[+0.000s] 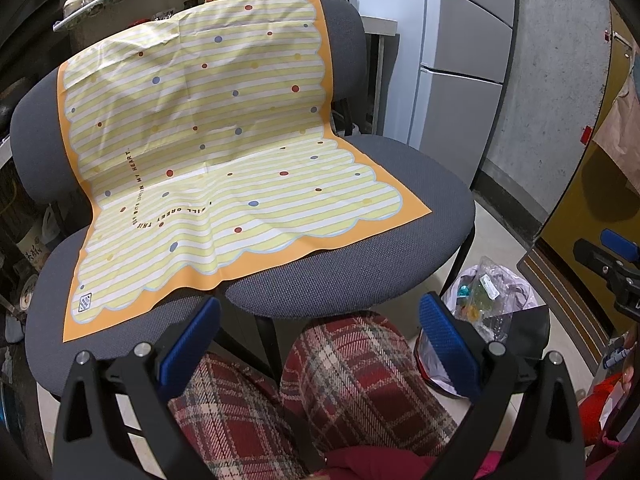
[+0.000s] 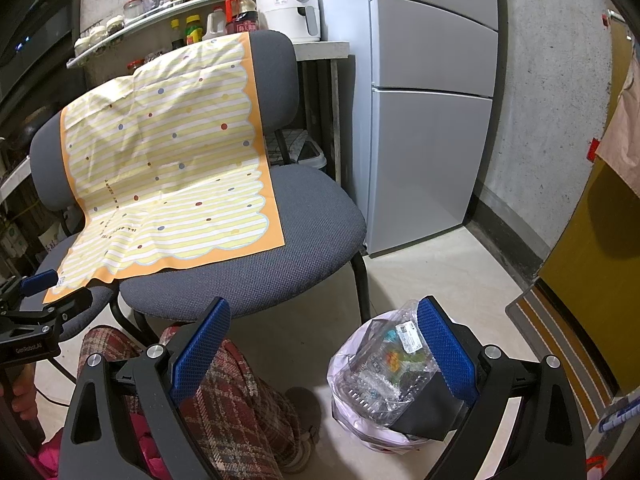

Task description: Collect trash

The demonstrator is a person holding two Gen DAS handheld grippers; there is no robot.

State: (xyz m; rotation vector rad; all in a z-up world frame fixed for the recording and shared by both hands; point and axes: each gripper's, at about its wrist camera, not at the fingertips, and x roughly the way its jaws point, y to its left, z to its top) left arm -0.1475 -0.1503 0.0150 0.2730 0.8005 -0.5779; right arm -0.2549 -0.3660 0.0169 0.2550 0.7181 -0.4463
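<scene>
I hold my left black gripper with blue pads (image 1: pixel 320 344) and its right twin (image 2: pixel 324 348) both spread wide, gripping nothing.

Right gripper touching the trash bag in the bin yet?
Cannot tell. In the right wrist view the right gripper is open and its right finger overlaps the clear trash bag in the bin, but no contact or gap shows plainly.

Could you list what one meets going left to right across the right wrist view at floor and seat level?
Left tool → plaid-trousered leg → grey chair seat → lined trash bin → striped doormat → yellow door.
</scene>
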